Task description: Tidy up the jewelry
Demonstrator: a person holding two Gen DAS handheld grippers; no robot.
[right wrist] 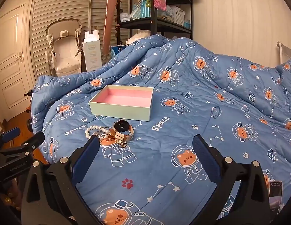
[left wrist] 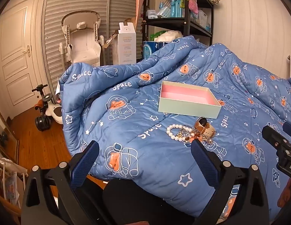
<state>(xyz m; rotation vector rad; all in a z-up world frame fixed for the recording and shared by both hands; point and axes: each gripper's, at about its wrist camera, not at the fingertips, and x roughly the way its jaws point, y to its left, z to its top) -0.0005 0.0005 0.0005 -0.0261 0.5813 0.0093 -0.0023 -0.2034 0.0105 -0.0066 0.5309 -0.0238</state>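
An open pale green box (left wrist: 188, 107) with a pink, empty inside lies on the blue space-print quilt (left wrist: 145, 159); it also shows in the right wrist view (right wrist: 121, 110). Just in front of it lies a small heap of jewelry: a pearl bracelet (left wrist: 175, 131) (right wrist: 93, 129), a wristwatch with a beige strap (left wrist: 203, 124) (right wrist: 124, 128), and gold chain pieces (left wrist: 190, 134) (right wrist: 120, 143). My left gripper (left wrist: 145, 147) is open and empty, short of the heap. My right gripper (right wrist: 146, 142) is open and empty, with the heap beside its left fingertip.
The quilt is rumpled into a ridge behind the box. A black shelf unit (left wrist: 183, 18), a white baby chair (left wrist: 83, 41) and a carton (left wrist: 124, 45) stand beyond the bed. A ride-on toy (left wrist: 46, 110) stands on the wood floor at left. A phone (right wrist: 275, 193) lies at lower right.
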